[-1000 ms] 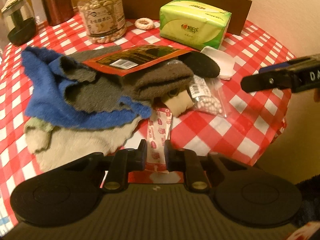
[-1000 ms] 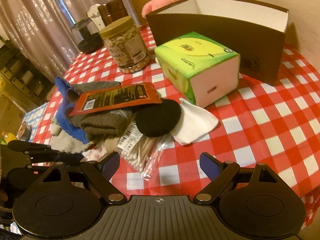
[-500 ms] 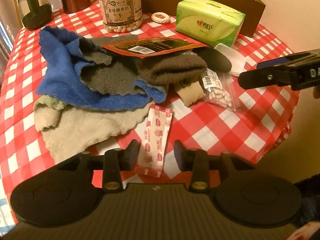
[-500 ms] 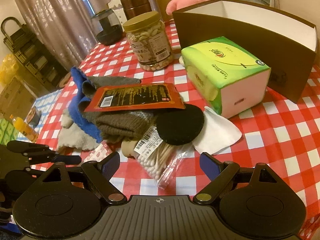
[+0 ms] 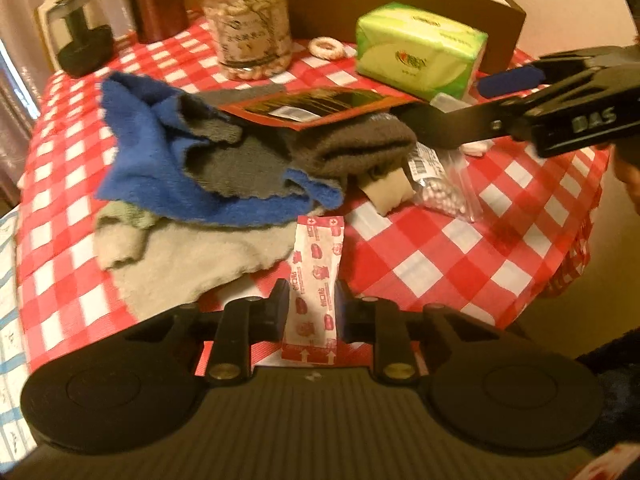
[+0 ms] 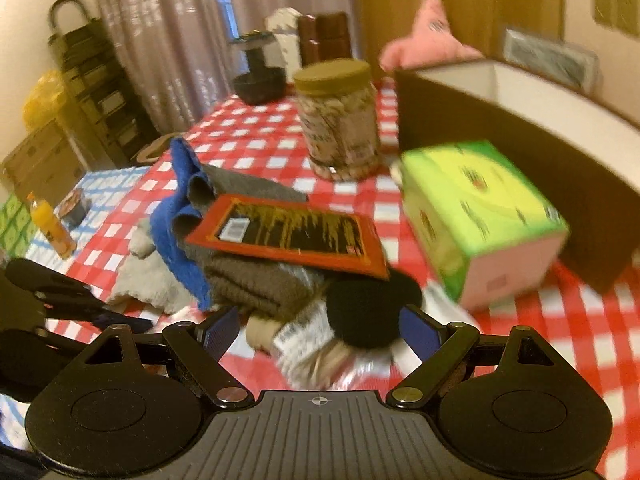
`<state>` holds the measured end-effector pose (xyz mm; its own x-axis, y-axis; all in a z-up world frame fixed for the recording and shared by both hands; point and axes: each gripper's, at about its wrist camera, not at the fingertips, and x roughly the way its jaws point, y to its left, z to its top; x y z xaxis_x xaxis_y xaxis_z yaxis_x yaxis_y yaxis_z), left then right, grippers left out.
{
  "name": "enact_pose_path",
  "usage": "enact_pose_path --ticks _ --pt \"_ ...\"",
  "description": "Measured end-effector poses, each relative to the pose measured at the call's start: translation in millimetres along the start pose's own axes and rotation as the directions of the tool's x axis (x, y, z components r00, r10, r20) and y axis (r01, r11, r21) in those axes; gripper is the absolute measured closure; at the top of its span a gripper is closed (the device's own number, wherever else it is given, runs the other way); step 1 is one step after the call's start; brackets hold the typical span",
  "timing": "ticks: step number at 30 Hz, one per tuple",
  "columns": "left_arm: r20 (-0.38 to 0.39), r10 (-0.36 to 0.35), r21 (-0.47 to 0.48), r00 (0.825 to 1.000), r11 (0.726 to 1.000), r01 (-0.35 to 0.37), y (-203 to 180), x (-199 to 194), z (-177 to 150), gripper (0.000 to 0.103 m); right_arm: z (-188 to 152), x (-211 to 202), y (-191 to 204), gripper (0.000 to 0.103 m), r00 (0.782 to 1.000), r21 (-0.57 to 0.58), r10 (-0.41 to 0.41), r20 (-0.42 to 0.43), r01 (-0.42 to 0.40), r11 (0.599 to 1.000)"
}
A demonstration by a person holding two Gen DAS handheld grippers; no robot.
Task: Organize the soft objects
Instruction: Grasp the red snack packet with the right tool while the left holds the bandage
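A pile of soft cloths lies on the checked table: a blue cloth (image 5: 148, 148), a grey cloth (image 5: 236, 164), a beige cloth (image 5: 192, 260) and a brown knitted piece (image 5: 360, 144) under a red and black packet (image 5: 316, 106). My left gripper (image 5: 311, 304) is closing, and a red and white plaster packet (image 5: 318, 264) stands between its pads, touched on both edges. Over a black round pad (image 6: 368, 312) and a bag of cotton swabs (image 6: 316, 356) hangs my right gripper (image 6: 320, 332), wide open and holding nothing.
A green tissue pack (image 6: 480, 220) lies in front of a tall brown box (image 6: 500, 128). A jar of nuts (image 6: 340, 120), a dark bowl (image 6: 258, 88) and a pink plush (image 6: 428, 40) stand at the back. The table edge (image 5: 560, 280) drops off at the right.
My left gripper's jaws widened and then came in around the plaster packet, which now stands between them. The right gripper slid left over the black pad and swab bag and rolled.
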<state>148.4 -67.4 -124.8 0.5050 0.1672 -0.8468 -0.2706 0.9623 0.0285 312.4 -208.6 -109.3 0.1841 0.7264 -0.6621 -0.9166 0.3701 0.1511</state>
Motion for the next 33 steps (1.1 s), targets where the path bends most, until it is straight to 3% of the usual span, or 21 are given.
enact_pose_path --ticks 8,14,20,24,29,33 --pt "0.030 0.060 -0.121 0.998 0.991 -0.056 25.1 -27.5 -2.0 0.081 9.7 29.8 38.3 0.028 0.998 -0.264 0.031 0.047 -0.017 0.964" --pt "0.034 0.056 -0.142 0.998 0.989 -0.050 45.7 -28.0 2.0 0.081 10.4 59.5 71.1 0.032 0.998 -0.355 0.021 0.054 -0.001 0.935" --pt "0.033 0.030 -0.120 0.999 0.992 -0.026 64.4 -19.2 14.2 0.081 22.5 85.8 77.5 0.047 0.998 -0.306 -0.024 0.052 0.039 0.951" --pt "0.034 0.008 -0.097 0.999 0.995 -0.005 70.5 -13.4 21.2 0.081 32.4 85.4 69.4 0.065 0.997 -0.261 -0.037 0.062 0.052 0.964" --pt "0.045 -0.018 -0.079 0.999 0.997 0.022 77.6 -6.2 34.4 0.081 38.8 83.9 61.9 0.070 0.990 -0.244 -0.113 0.089 0.132 0.961" --pt "0.052 -0.030 -0.069 0.998 0.997 0.034 82.8 0.1 47.2 0.081 40.6 96.4 54.3 0.071 0.981 -0.280 -0.185 0.053 0.193 0.941"
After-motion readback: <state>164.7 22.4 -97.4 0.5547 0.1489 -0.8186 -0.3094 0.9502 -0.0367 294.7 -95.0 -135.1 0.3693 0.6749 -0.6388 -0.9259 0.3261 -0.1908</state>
